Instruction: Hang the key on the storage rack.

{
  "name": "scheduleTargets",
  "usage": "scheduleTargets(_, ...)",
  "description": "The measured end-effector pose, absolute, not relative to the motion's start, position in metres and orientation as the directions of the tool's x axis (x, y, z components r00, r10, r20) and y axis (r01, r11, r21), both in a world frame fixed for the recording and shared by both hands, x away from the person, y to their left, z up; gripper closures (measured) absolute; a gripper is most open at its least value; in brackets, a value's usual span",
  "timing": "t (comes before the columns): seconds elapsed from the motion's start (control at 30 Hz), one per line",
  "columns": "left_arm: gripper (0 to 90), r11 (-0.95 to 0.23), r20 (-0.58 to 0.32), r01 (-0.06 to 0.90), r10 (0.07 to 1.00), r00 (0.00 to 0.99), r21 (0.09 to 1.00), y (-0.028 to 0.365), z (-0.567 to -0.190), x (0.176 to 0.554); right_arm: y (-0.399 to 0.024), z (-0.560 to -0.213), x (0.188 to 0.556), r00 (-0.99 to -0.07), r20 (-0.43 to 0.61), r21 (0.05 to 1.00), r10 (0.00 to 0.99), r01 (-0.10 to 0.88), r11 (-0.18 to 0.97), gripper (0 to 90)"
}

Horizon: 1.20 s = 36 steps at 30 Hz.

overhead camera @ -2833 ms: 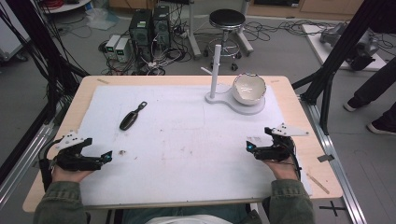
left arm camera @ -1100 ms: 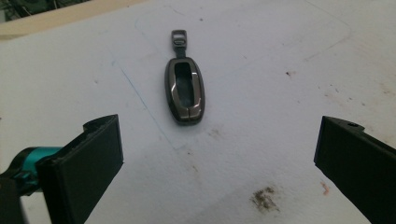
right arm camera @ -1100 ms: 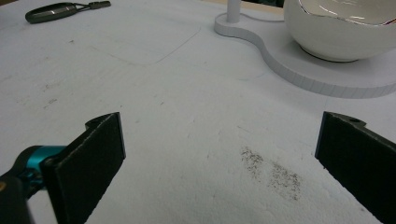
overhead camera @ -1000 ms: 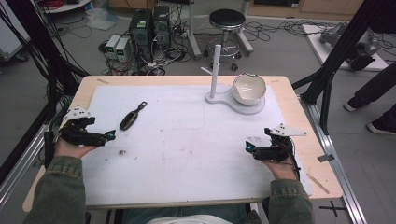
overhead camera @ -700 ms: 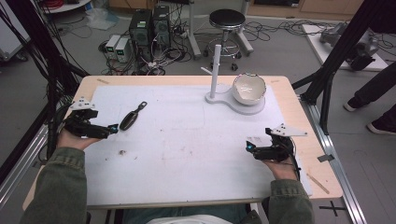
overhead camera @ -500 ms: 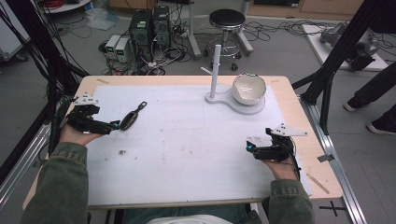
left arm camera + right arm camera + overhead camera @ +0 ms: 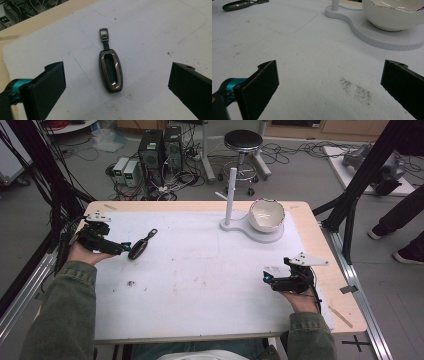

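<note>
I'm looking down on the white mat (image 7: 200, 285) covering the table, its near edge cut off by my sleeves. The white stand (image 7: 248, 226) is sitting far right, carrying a bowl (image 7: 267, 214) whose top is cropped in the right gripper view. My right gripper (image 7: 270, 279) is resting released over bare mat. My left gripper (image 7: 125, 249) is hanging spread wide, the dark key fob (image 7: 110, 70) lying flat between its jaws, untouched; its markings I can't make out.

Evenly bright, diffuse overhead light; faint soft shadows on the desk (image 7: 200, 270). Slight grain, mild glare inside the bowl (image 7: 397, 5).
</note>
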<state>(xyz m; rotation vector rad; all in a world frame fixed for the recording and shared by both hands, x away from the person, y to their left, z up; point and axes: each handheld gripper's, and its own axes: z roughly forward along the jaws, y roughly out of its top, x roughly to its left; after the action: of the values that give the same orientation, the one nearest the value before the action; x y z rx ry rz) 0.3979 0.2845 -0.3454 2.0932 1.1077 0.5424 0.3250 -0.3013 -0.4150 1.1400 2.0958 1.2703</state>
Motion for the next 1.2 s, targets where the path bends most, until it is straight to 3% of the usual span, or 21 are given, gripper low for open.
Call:
scheduleTargets(0.33,1.7,-0.454,0.072,0.559,0.816,0.573,0.693,0.272,-0.347,0.424,-0.302,-0.415,0.326,-0.569,0.047,0.874,0.821,0.422,0.242,0.5)
scheduleTargets(0.87,1.7,-0.451,0.059,0.59,0.824,0.564,0.67,0.265,-0.346,0.461,-0.302,-0.416,0.327,-0.572,0.048,0.874,0.819,0.421,0.243,0.5)
scheduleTargets(1.2,1.7,-0.461,0.027,0.652,0.827,0.561,0.602,0.26,-0.371,0.481,-0.302,-0.416,0.329,-0.579,0.052,0.872,0.814,0.423,0.245,0.5)
